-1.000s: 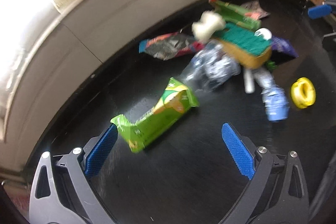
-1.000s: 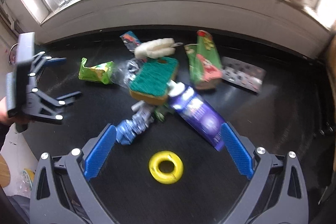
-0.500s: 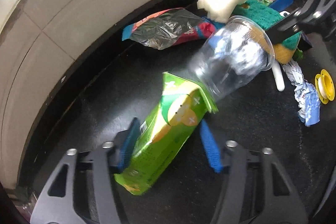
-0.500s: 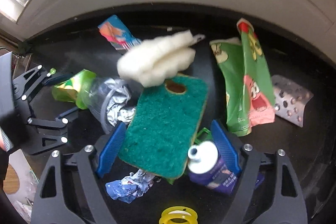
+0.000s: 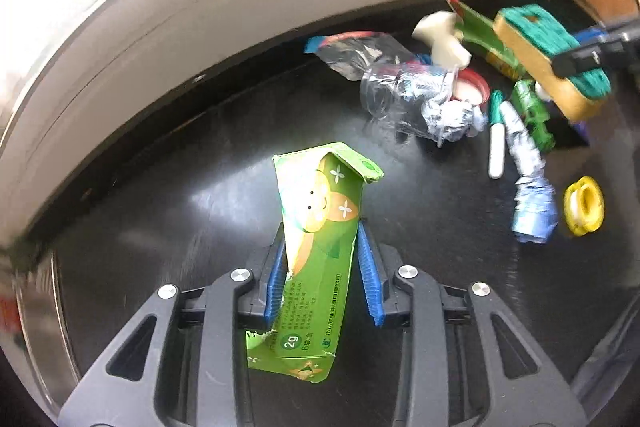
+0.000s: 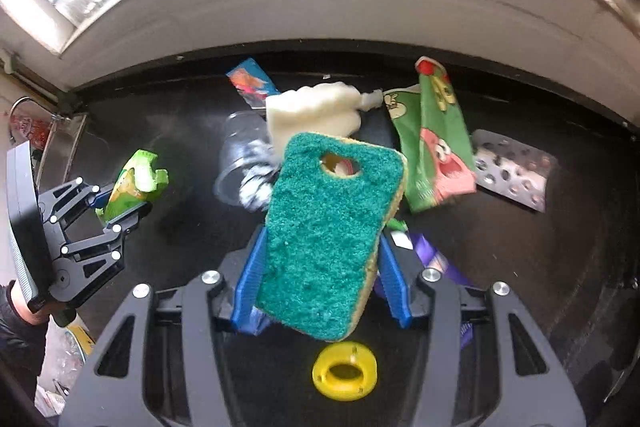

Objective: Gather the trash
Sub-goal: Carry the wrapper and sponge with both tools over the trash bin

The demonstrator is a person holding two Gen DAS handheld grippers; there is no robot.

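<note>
The green carton [image 5: 316,251] is sitting upright between the blue fingers [image 5: 276,275] of the left gripper [image 5: 322,267], which are pinching its flattened sides about halfway up; its torn lower end is hanging toward the camera and its folded top is pointing away over the black desk [image 5: 180,211]. In the right wrist view the same carton [image 6: 134,187] is showing left of the sponge, held by the left gripper [image 6: 120,205]. The green sponge [image 6: 330,231] is lying between the fingers [image 6: 250,275] of the right gripper [image 6: 320,279], squeezed by its long edges, scouring face up. Beyond the sponge a white foam piece [image 6: 312,115] is resting; to its left a clear plastic cup [image 6: 236,163] holding crumpled foil is lying on its side, to its right a green snack wrapper [image 6: 436,143] and a blister pack [image 6: 512,167]. Nearer the camera than the sponge a yellow ring [image 6: 344,371] is lying on the desk.
</note>
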